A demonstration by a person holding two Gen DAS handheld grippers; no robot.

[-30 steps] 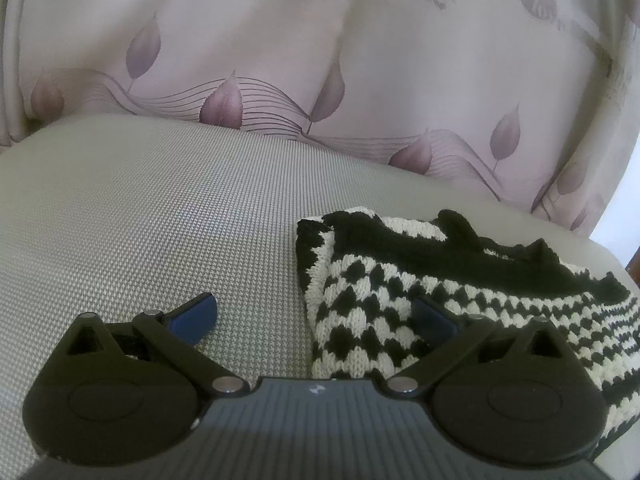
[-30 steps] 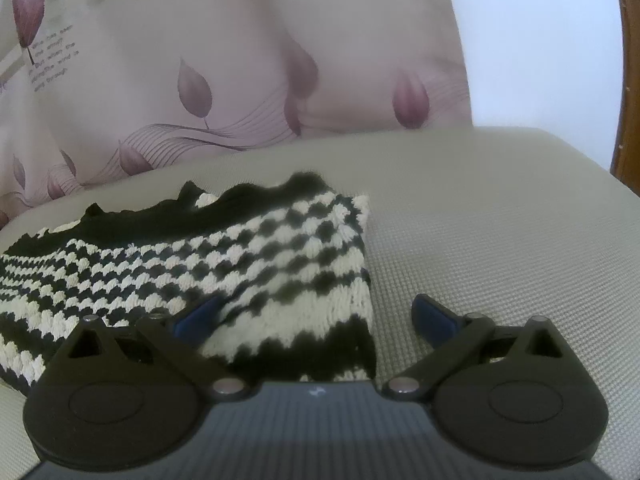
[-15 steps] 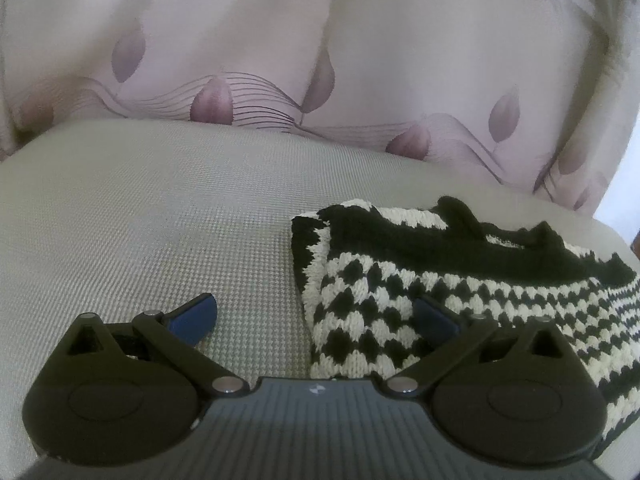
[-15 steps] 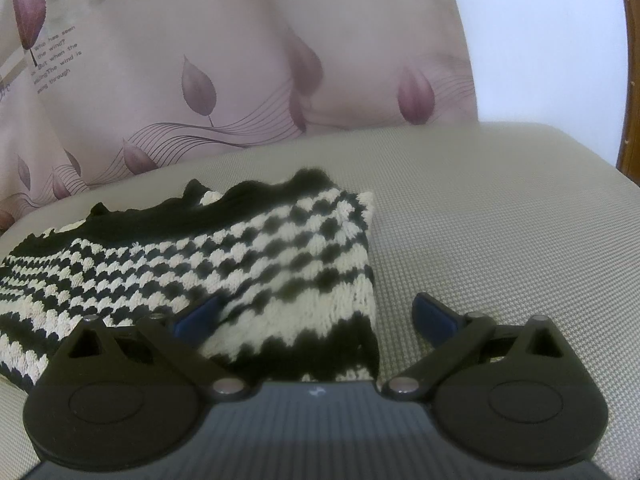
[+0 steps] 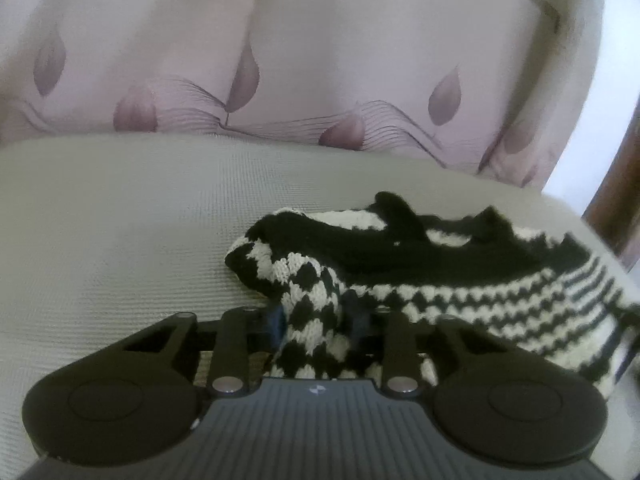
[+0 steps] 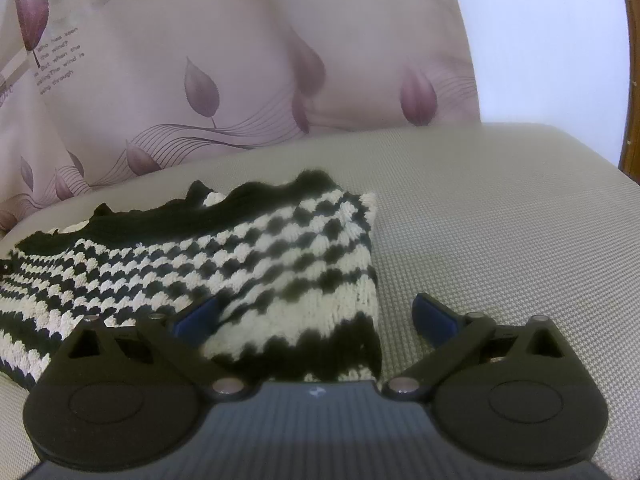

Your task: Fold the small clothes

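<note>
Knit: black-and-cream, lies on the grey cushion, its left corner bunched and lifted.
Left gripper: jaws closing, that corner pinched between the blue pads.
Right gripper: jaws wide apart, holding nothing; left pad over the knit, right pad over bare cushion.
Behind: leaf-print curtain.
</note>
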